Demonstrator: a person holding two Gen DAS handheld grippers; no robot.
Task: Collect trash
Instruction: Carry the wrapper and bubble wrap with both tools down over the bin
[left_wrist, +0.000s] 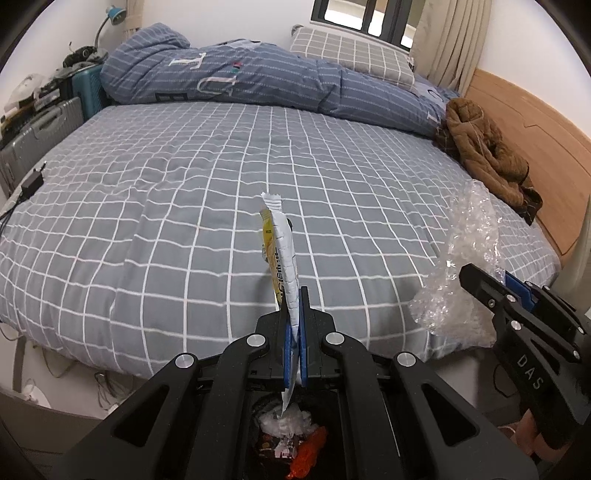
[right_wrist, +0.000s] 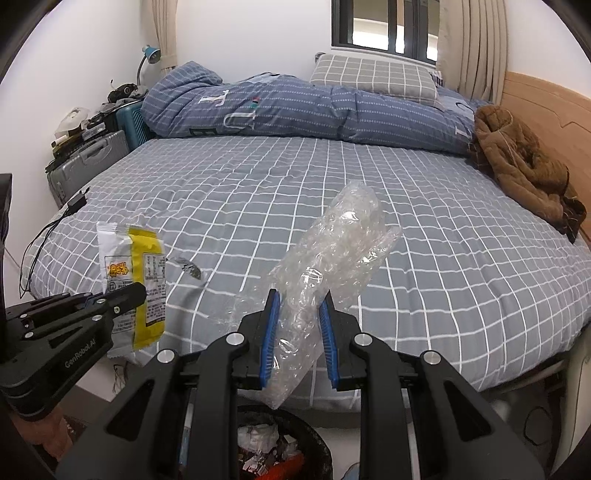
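Note:
My left gripper is shut on a yellow and white snack wrapper, which stands up edge-on between its blue pads; the right wrist view shows that wrapper flat-on at the left, with the left gripper clamped on it. My right gripper is shut on a crumpled sheet of clear bubble wrap, also seen at the right of the left wrist view as bubble wrap. Both hang over the near edge of the bed. Below the grippers a black trash bin holds paper and wrappers.
The bed has a grey checked sheet, a rolled blue duvet and a pillow at the back. A brown jacket lies by the wooden headboard. A black charger with cable sits at the left edge. Suitcases stand beyond.

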